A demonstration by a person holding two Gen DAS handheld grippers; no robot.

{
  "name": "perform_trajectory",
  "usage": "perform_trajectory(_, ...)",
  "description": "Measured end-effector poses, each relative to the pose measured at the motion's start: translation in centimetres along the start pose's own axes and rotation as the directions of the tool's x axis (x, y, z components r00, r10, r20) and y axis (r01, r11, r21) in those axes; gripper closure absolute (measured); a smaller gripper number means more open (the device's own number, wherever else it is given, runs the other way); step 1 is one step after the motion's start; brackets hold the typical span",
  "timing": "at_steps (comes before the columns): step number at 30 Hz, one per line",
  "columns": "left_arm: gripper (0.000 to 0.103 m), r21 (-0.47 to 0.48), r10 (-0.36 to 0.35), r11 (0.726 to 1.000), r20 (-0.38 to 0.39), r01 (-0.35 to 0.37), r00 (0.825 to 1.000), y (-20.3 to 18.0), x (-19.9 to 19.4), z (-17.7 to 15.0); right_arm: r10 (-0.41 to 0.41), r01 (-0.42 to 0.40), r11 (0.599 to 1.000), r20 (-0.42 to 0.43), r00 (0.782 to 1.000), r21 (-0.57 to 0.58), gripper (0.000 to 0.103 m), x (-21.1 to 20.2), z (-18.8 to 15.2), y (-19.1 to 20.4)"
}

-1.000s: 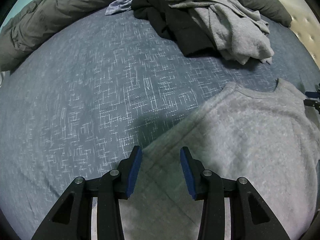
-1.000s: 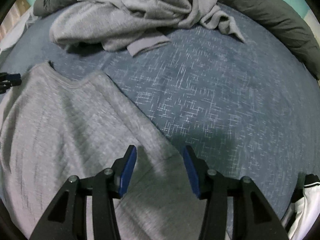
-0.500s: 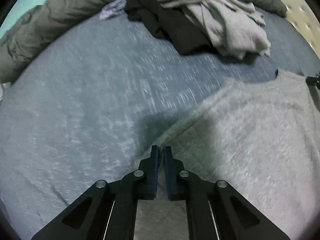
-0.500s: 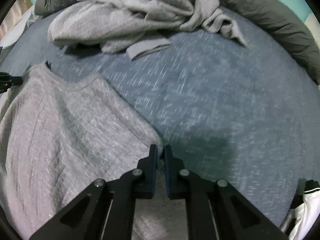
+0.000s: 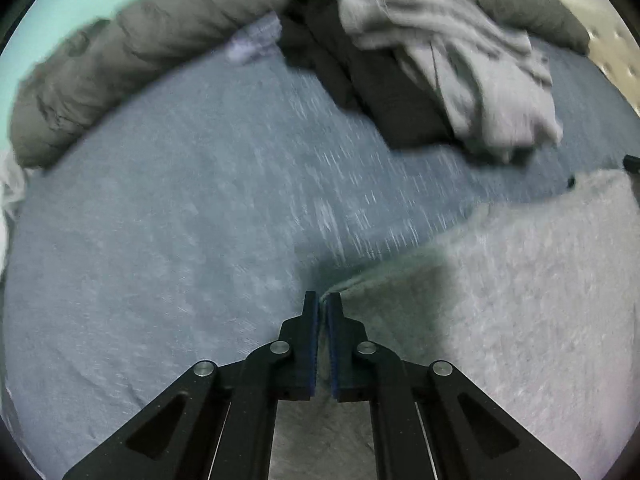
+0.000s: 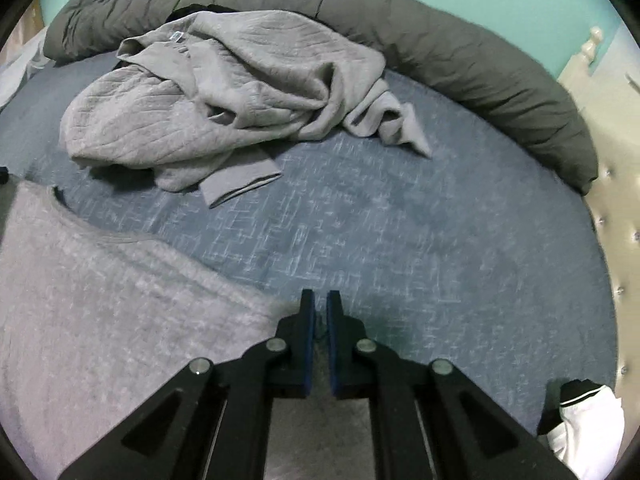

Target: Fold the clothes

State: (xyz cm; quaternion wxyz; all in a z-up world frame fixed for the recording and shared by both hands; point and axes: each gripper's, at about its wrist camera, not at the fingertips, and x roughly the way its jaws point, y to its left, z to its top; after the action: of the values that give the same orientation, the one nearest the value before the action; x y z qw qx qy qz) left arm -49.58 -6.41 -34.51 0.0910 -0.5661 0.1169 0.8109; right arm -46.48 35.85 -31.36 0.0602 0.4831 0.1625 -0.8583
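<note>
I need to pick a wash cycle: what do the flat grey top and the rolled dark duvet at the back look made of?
The grey top looks like a soft knit, probably cotton or a blend: matte, with fine ribbed lines and a stitched neckline. The dark duvet looks like smooth woven fabric over padding, possibly synthetic: puffy, crinkled, faintly sheened. Neither fibre can be confirmed by sight.

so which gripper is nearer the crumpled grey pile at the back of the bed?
Hard to call. The left gripper and right gripper each pinch an opposite edge of the flat grey shirt, well short of the crumpled grey pile.
</note>
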Motion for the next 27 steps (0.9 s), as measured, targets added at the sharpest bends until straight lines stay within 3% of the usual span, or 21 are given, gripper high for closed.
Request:
perform_trajectory(1, 0.095, 0.002, -0.005, 1.0, -0.032, 0.005, 0.999, -0.1, 0.7, -0.2, 0.012, -0.012, 1.0, -0.014, 1.0, 0.014, 0.098, 0.6, -0.2, -0.2)
perform_trajectory(3, 0.094, -0.013, -0.01, 1.0, -0.013, 0.01, 1.0, 0.0, 0.8, -0.2, 0.107, -0.1, 0.993, -0.129, 0.986, 0.058, 0.098, 3.1, -0.8, -0.4)
perform_trajectory(5, 0.086, -0.073, -0.039, 0.997, 0.028, 0.041, 0.999, 0.6, 0.2, 0.3, 0.114, -0.111, 0.994, -0.206, 0.972, 0.025, 0.096, 4.7, -1.5, 0.2)
perform_trajectory(7, 0.085, -0.109, -0.065, 0.991, 0.075, 0.073, 0.995, 0.8, -0.5, 1.0, 0.134, -0.129, 0.991, -0.198, 0.971, 0.037, 0.091, 4.7, -1.5, 0.3)
perform_trajectory(11, 0.081, -0.039, -0.062, 0.997, 0.078, 0.065, 0.995, -1.7, -0.2, 2.4, 0.195, -0.187, 0.978, -0.078, 0.978, 0.095, 0.073, 3.1, 0.2, 0.1)
perform_trajectory(13, 0.077, -0.016, -0.076, 0.997, 0.062, 0.077, 0.995, -3.0, 0.7, 2.8, 0.235, -0.229, 0.968, -0.044, 0.971, 0.104, 0.072, 2.8, 1.2, 0.8)
perform_trajectory(19, 0.077, 0.017, -0.109, 0.994, 0.051, 0.108, 0.993, -5.0, 2.7, 3.4, 0.28, -0.279, 0.96, -0.107, 0.954, 0.027, 0.072, 4.8, 2.1, 5.6)
perform_trajectory(20, 0.082, 0.026, -0.111, 0.994, 0.048, 0.11, 0.993, -5.1, 2.8, 3.4, 0.289, -0.288, 0.957, -0.113, 0.951, 0.025, 0.072, 5.1, 2.1, 6.1)
perform_trajectory(21, 0.095, 0.037, -0.114, 0.993, 0.046, 0.112, 0.992, -5.3, 2.9, 3.3, 0.293, -0.292, 0.956, -0.113, 0.949, 0.026, 0.072, 5.3, 2.1, 6.3)
perform_trajectory(22, 0.099, 0.051, -0.112, 0.993, 0.051, 0.11, 0.992, -5.5, 2.8, 3.3, 0.297, -0.295, 0.955, -0.113, 0.948, 0.028, 0.075, 5.5, 2.1, 6.5)
perform_trajectory(23, 0.1, 0.065, -0.107, 0.993, 0.058, 0.103, 0.993, -5.6, 2.6, 3.4, 0.3, -0.299, 0.954, -0.113, 0.947, 0.029, 0.091, 5.7, 2.1, 6.8)
perform_trajectory(25, 0.101, 0.079, -0.094, 0.993, 0.075, 0.088, 0.993, -5.7, 2.1, 3.8, 0.283, -0.283, 0.959, -0.096, 0.954, 0.013, 0.099, 5.6, 2.2, 7.1)
perform_trajectory(27, 0.101, 0.049, -0.089, 0.995, 0.109, 0.084, 0.99, -4.9, 1.2, 4.5, 0.262, -0.263, 0.965, -0.062, 0.963, -0.011, 0.1, 5.0, 2.6, 7.3)
